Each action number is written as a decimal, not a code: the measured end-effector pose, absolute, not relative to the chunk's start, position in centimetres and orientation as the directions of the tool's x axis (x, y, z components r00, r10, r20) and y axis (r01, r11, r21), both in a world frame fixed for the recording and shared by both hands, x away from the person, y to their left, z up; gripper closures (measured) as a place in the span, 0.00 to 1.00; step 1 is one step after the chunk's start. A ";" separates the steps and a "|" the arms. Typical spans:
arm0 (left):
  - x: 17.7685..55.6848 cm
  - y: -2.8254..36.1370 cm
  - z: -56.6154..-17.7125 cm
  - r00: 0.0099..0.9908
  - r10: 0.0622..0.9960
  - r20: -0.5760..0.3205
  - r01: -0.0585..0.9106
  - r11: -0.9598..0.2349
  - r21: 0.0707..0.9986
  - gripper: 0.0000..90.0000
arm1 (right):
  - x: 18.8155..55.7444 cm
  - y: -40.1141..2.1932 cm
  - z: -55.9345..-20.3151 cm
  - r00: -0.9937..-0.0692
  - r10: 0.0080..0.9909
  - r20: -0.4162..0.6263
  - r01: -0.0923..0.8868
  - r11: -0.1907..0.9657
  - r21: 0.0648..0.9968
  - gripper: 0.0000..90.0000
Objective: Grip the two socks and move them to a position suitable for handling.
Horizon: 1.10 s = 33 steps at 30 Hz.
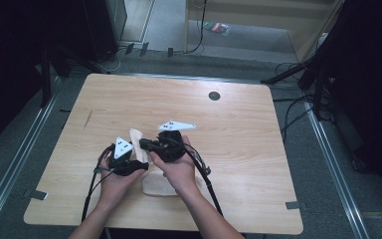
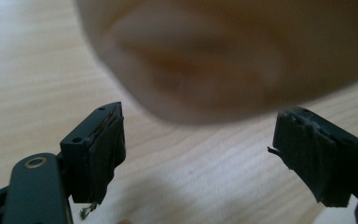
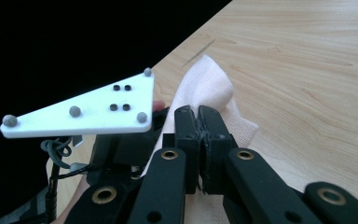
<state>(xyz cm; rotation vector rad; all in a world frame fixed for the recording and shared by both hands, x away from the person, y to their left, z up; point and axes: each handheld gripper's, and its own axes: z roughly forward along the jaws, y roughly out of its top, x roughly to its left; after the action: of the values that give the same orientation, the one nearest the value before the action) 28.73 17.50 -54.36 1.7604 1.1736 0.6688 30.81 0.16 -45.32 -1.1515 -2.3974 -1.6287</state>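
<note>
While the right gripper [image 3: 199, 140] has its fingers pinched tight on the pale cloth [image 3: 205, 88] above the bench [image 1: 238, 129], the left gripper [image 2: 198, 154] beside that cloth is wide open and empty; folding looks partly done

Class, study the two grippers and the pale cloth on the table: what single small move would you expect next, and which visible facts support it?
Probably the left gripper closes on a free edge of the cloth. Its jaws stand wide open with nothing pressed between them, over the wooden table, while the right gripper is shut with the cloth bunched at its tips. A second grip would let both hands spread or fold it.
</note>
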 end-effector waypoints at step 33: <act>28.9 18.4 -54.7 0.521 0.852 -0.052 0.505 -0.259 0.823 0.52 | 34.5 -8.1 -51.1 -0.553 0.827 0.104 0.566 0.281 0.775 0.74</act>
<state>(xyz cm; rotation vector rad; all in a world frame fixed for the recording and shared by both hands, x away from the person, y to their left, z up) 28.94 18.41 -54.68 1.9214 1.1118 0.5217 34.45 -8.08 -51.08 -1.5610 -2.7538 -1.4137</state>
